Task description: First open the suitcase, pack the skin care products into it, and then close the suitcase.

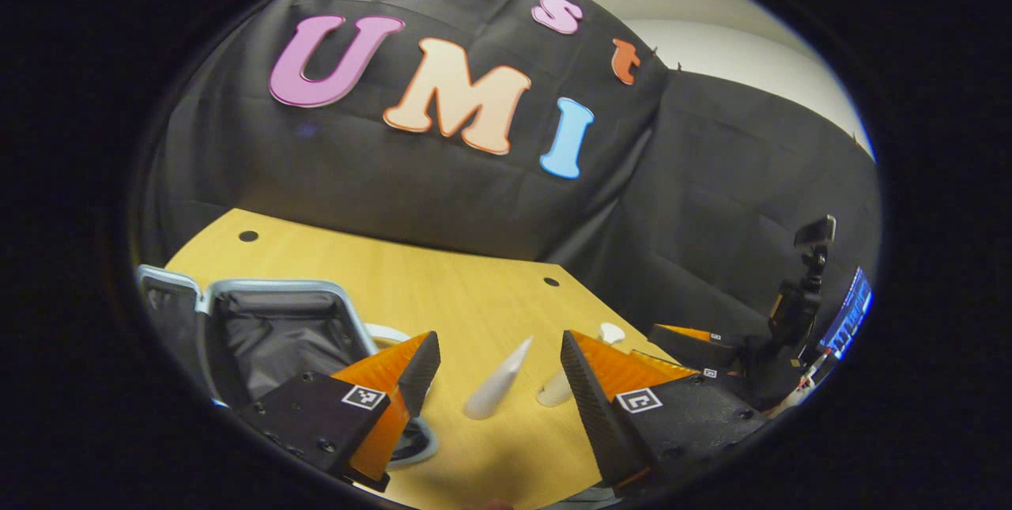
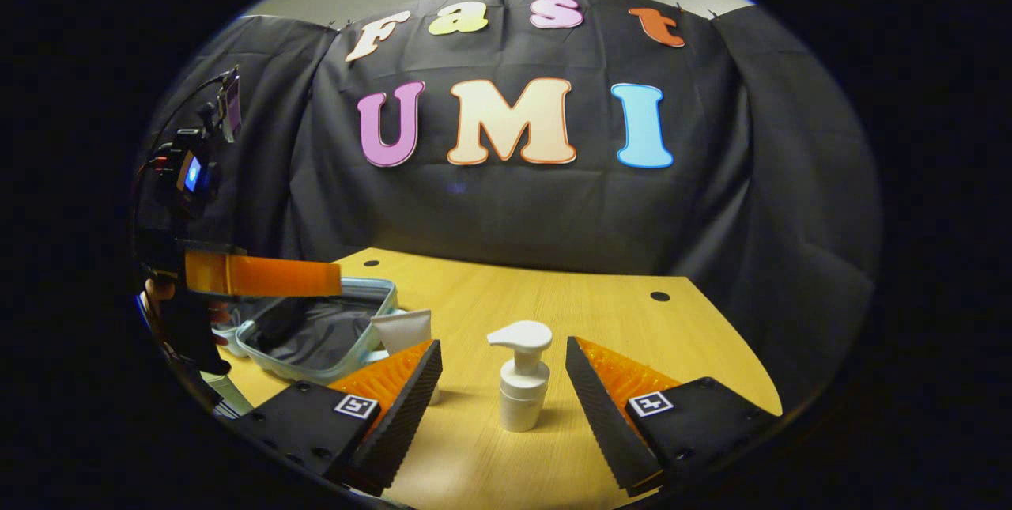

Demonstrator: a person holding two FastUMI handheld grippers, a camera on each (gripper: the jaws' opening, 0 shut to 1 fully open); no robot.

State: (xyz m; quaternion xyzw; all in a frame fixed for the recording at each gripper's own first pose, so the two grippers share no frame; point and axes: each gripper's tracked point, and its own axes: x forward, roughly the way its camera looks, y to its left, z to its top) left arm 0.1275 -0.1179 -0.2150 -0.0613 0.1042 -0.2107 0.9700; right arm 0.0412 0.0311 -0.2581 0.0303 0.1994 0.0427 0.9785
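Right gripper [image 2: 503, 383]: fingers spread wide, empty, either side of the pump bottle [image 2: 522, 378].
Left gripper [image 1: 498, 372]: likewise open, empty, facing a white tube [image 1: 496, 390].
Bottle: upright on the table [image 2: 553, 289]; probably light, rigid, slick; take the body, not the pump.
Suitcase [image 2: 316, 332]: lid open, lined, apparently empty.
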